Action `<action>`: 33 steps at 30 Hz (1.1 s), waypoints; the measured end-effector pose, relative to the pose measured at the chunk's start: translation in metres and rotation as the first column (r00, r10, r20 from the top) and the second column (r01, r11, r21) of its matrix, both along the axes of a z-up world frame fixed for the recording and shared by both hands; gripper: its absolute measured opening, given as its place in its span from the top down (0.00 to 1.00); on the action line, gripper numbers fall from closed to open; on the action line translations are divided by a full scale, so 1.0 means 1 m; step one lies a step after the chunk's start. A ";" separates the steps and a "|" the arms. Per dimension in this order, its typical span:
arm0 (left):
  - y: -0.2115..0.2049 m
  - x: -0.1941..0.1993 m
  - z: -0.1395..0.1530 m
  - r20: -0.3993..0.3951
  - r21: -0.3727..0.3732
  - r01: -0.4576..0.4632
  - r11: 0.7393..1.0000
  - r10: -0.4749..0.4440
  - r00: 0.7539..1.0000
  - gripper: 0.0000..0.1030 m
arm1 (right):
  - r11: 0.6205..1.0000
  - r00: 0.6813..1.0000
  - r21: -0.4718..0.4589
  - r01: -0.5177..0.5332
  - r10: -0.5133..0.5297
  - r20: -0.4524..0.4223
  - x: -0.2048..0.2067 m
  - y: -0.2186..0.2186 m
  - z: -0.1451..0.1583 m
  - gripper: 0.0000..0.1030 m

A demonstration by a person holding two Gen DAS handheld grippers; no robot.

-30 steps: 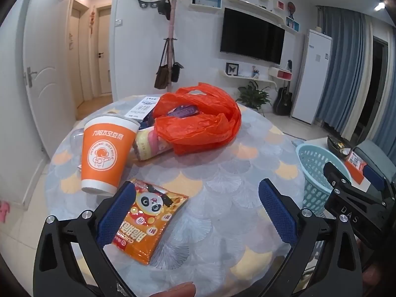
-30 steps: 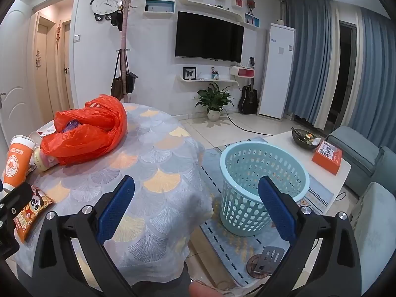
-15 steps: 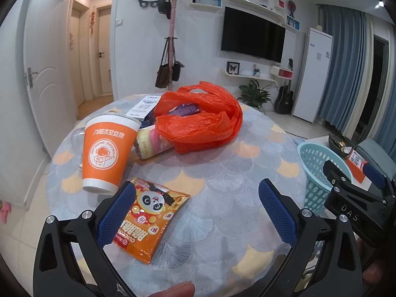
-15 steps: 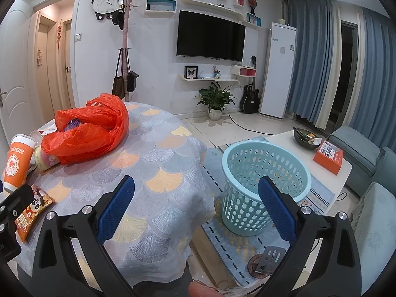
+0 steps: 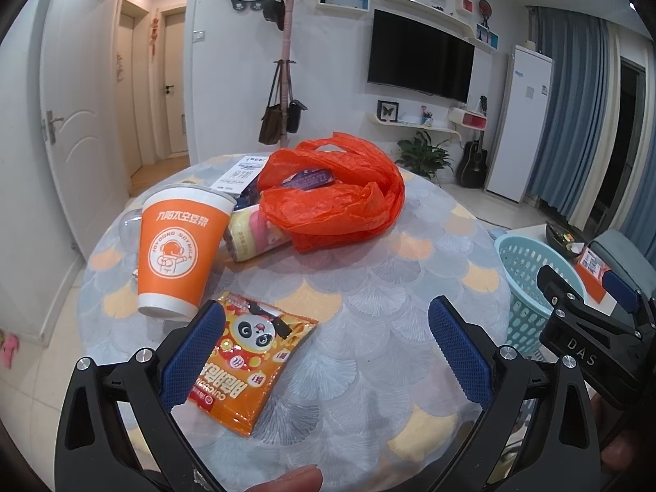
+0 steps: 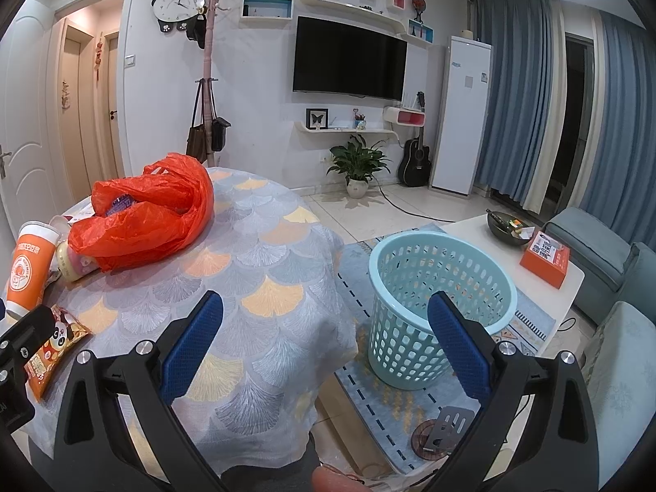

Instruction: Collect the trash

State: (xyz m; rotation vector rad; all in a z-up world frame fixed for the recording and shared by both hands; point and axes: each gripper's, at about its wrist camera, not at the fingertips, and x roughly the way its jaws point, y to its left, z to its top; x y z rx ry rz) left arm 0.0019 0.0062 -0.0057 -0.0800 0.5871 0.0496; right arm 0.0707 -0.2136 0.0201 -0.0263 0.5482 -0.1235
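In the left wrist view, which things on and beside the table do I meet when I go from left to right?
Orange paper cup → panda snack packet → orange plastic bag → light blue laundry-style basket on the floor beside the table → right gripper at the picture's right edge.

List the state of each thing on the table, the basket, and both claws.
Left claw: open, holding nothing.
Right claw: open, holding nothing.
Paper cup: upright on the table.
Snack packet: lying flat, near the table edge.
Orange bag: crumpled, mouth open, something inside.
Pink and yellow cup: lying on its side.
Basket: upright on the floor, looks empty.
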 end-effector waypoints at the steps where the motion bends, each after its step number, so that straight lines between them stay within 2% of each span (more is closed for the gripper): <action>1: 0.000 0.000 0.000 0.000 -0.001 0.000 1.000 0.000 1.000 0.07 | 1.000 1.000 -0.001 -0.001 0.001 -0.001 0.000 0.000 0.000 0.07; 33: 0.001 -0.003 -0.010 -0.009 0.003 -0.007 1.000 0.007 1.000 0.07 | 1.000 1.000 0.004 -0.001 0.001 -0.009 -0.001 -0.001 -0.005 0.07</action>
